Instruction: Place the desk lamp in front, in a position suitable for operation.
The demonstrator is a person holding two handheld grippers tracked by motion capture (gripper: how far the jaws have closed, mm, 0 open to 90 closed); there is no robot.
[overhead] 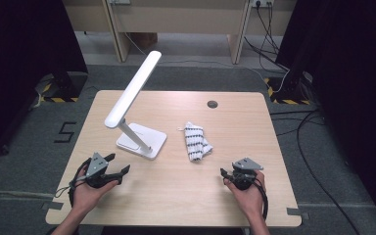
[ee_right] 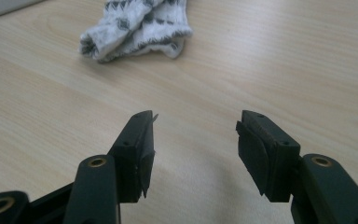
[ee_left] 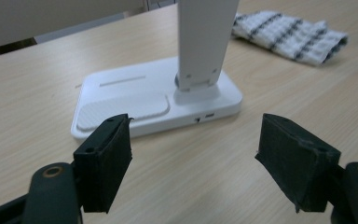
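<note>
A white desk lamp stands left of the table's middle, its long head slanting up and away. In the left gripper view its flat base and post lie just ahead. A crumpled white cloth with dark stripes lies to the lamp's right. My left gripper is held near the front left edge, open and empty, facing the lamp base. My right gripper is held near the front right, open and empty, with the cloth a short way ahead.
The wooden table has a round cable hole near its far edge. Grey floor surrounds it, with cables on the right and dark curtains at both sides. A corner of the lamp base shows in the right gripper view.
</note>
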